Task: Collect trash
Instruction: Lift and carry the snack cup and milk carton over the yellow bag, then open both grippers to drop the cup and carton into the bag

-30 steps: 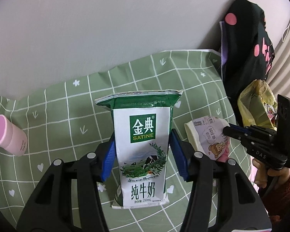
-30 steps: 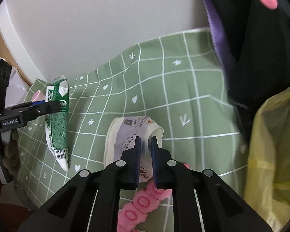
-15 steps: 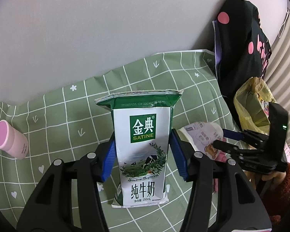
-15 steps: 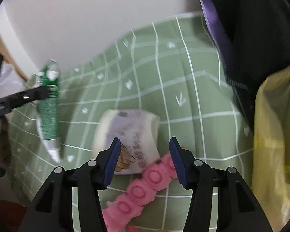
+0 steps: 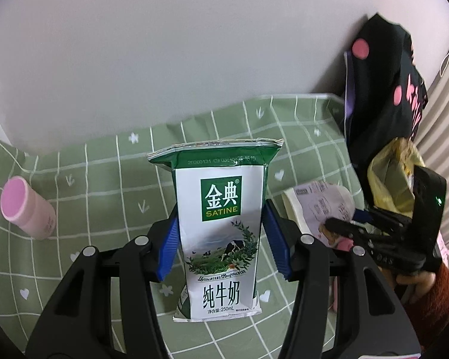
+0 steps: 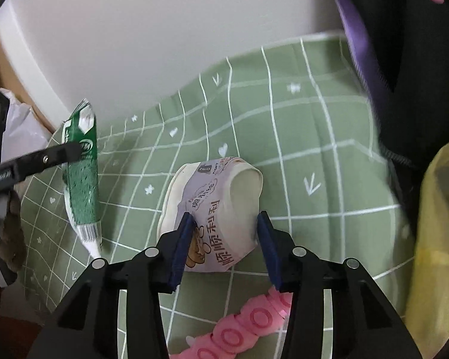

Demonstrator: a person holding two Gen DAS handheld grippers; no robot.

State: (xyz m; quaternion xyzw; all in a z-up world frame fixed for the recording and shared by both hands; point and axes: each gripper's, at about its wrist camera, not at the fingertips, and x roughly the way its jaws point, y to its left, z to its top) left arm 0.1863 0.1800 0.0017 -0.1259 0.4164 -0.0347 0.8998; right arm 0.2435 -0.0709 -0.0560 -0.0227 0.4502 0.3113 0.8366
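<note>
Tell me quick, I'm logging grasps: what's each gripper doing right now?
Left gripper: shut on the milk carton.
Right gripper: open, jaws either side of the paper cup, not gripping.

My left wrist view sits close behind the upright green-and-white milk carton (image 5: 221, 233), facing the wall. My right wrist view looks down, near, on the crumpled paper cup (image 6: 215, 209). Both share carton (image 6: 80, 176), cup (image 5: 320, 206) and green checked tablecloth (image 5: 104, 179).
</note>
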